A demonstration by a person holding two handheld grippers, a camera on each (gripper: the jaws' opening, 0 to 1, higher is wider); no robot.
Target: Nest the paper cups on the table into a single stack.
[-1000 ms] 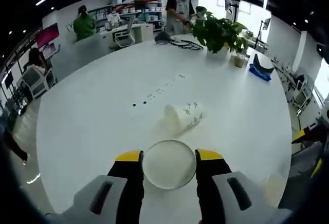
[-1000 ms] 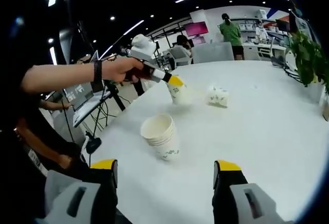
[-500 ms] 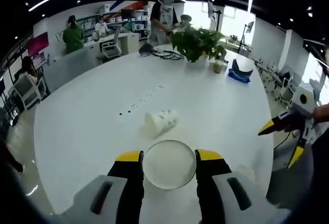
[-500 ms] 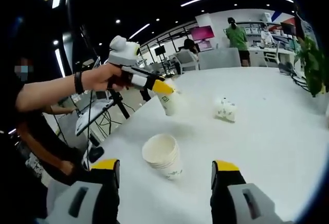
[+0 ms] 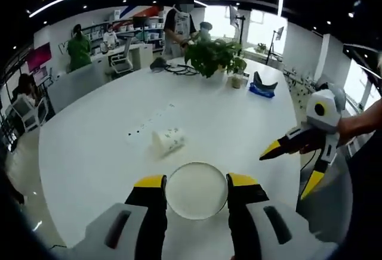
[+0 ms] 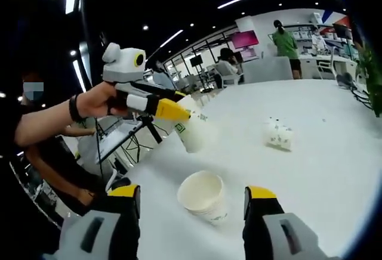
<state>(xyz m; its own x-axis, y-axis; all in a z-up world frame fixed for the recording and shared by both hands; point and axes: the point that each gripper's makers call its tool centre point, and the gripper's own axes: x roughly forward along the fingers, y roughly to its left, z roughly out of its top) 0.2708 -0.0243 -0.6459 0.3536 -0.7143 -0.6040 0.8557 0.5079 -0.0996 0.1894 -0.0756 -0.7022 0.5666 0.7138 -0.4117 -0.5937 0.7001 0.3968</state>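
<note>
Left gripper view: left gripper [image 5: 196, 183] clamps a cup [image 5: 196, 191] (right gripper [image 6: 191, 194] gapes); plant [image 5: 215, 57] beyond.

Left tool [image 5: 196, 183] clamped shut, right tool [image 6: 191, 197] spread wide.

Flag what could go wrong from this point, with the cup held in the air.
The left tongs hold a paper cup tilted above the upright stack; lowered at that angle, its base could catch the rim and tip the stack. The stack also stands near the table edge, so a nudge might send it off. The right tongs hang open around the stack without touching it, so nothing steadies it.
</note>
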